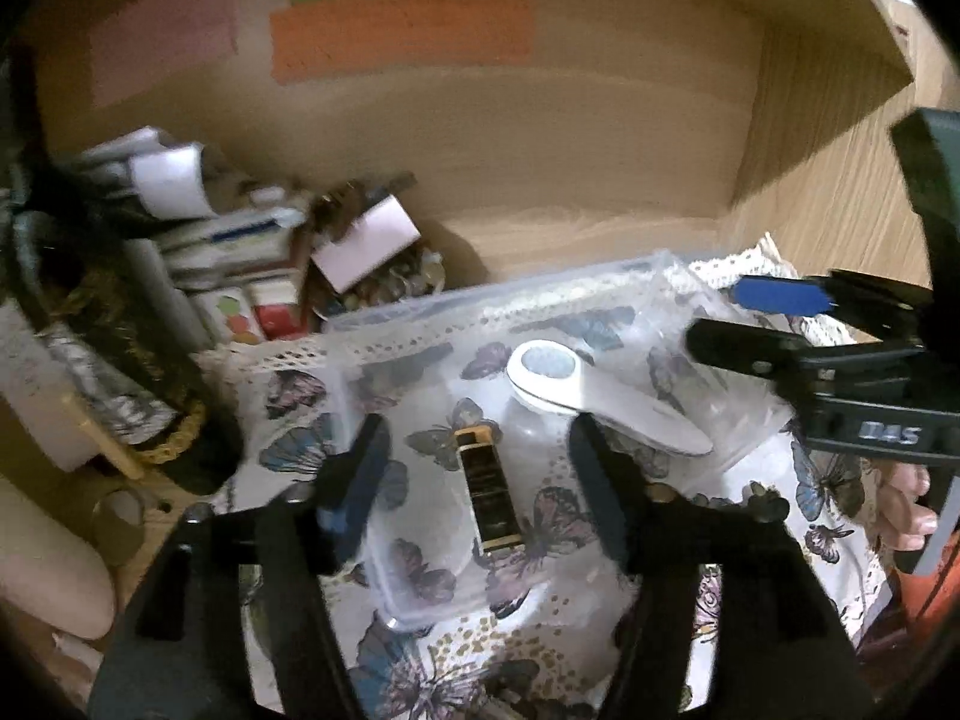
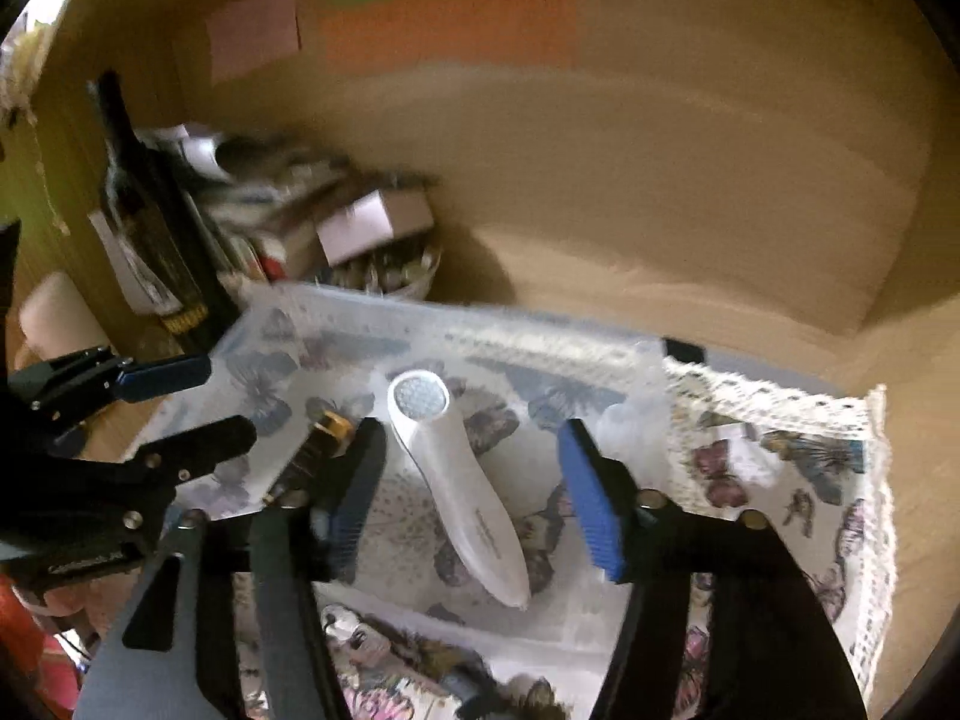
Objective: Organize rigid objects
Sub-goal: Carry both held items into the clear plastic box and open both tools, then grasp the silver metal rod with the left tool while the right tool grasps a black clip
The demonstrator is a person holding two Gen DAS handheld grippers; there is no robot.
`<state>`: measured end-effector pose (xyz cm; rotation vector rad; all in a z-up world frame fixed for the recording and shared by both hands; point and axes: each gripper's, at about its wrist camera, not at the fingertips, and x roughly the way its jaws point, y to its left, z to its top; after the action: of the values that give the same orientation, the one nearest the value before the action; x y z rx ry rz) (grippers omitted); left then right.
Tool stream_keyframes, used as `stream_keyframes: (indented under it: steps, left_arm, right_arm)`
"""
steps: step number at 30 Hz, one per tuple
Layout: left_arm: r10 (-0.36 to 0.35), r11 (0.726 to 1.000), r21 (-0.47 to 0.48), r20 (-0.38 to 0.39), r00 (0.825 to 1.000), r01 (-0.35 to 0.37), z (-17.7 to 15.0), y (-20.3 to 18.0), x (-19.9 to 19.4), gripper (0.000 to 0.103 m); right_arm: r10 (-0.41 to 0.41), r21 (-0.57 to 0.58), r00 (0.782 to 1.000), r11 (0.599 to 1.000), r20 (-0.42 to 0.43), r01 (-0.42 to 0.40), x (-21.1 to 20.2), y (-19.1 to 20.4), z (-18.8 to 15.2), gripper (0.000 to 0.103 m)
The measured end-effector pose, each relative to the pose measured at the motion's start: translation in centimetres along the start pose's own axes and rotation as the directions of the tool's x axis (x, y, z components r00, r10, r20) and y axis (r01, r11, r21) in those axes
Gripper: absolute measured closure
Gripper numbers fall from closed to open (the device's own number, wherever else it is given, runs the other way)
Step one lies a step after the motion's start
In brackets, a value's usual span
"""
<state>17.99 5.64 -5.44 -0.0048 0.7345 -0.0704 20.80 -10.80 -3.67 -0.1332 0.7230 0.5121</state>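
Observation:
A clear plastic box (image 1: 420,312) (image 2: 420,312) sits on a butterfly-print cloth (image 1: 288,444) (image 2: 780,468). Inside lie a white handheld device with a round head (image 1: 576,390) (image 2: 462,480) and a black and gold tube (image 1: 489,495) (image 2: 312,450). My left gripper (image 1: 474,468) is open above the box, its fingers either side of the tube, empty. It also shows in the right wrist view (image 2: 180,402). My right gripper (image 2: 474,480) is open above the box, its fingers either side of the white device, empty. It also shows in the left wrist view (image 1: 744,324).
The box stands in a wooden shelf nook with coloured paper notes (image 1: 396,30) on the back wall. At the left is a clutter of small boxes, papers (image 1: 240,240) and a jar of small items (image 2: 390,270), plus a dark bottle (image 2: 150,210).

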Motion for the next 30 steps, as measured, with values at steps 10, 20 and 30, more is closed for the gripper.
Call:
stream_keyframes:
  steps: [10, 20, 30]
  left_arm:
    - [0.078, 0.997, -0.008, 0.074, 0.994, -0.078, -3.2, -0.2, -5.3, 0.001]
    - [0.087, 0.996, 0.015, -0.034, 0.996, -0.087, -9.0, -1.1, -4.2, 0.001]
    - [-0.006, 1.000, -0.018, -0.109, 0.994, 0.004, -12.7, -2.4, -3.3, 0.000]
  right_arm:
    - [-0.072, 0.031, 0.990, 0.997, 0.123, 0.069, -5.6, 0.4, -4.1, 0.001]
    - [-0.100, 0.100, 0.994, 0.990, 0.045, 0.095, -5.2, -1.2, -8.9, 0.001]
    - [-0.058, 0.177, 0.994, 0.981, -0.095, 0.074, -2.7, -2.1, -12.8, 0.001]
